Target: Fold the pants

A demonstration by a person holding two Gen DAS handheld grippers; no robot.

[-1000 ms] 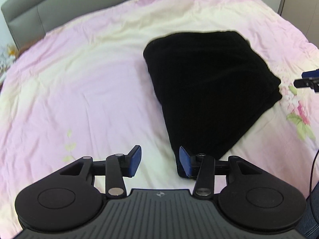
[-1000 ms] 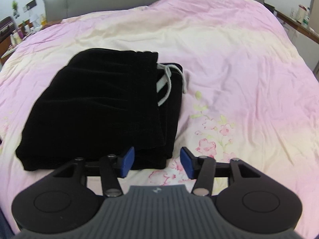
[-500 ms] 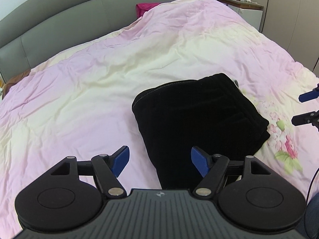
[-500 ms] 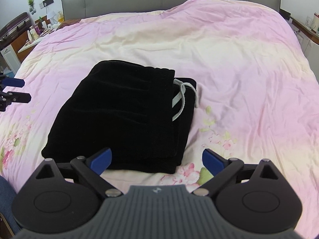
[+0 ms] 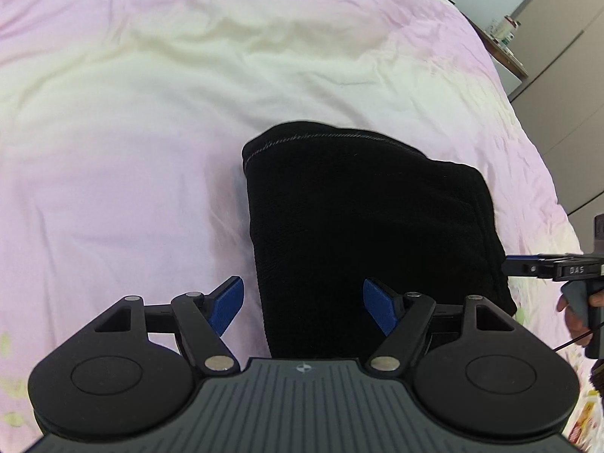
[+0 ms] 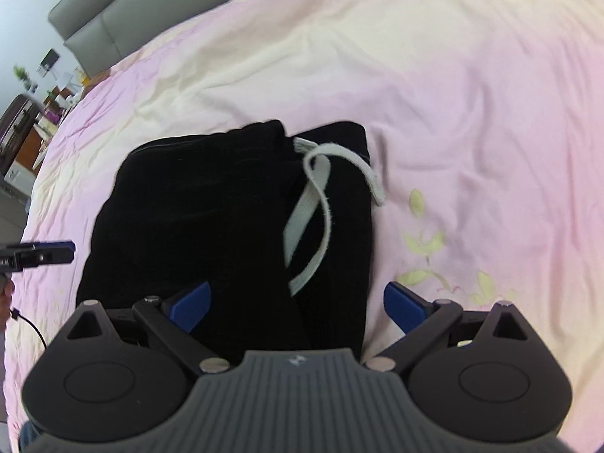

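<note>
The black pants [image 6: 211, 222] lie folded into a thick, layered rectangle on the bed, directly ahead of and partly between each tool's fingers (white drawstring [image 6: 313, 211] looped loose over the waistband end).

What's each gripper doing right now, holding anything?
Left gripper: open, jaws just widened, holding nothing, poised over the folded black pants.
Right gripper: open, jaws just widened, holding nothing, also over the pants.
</note>
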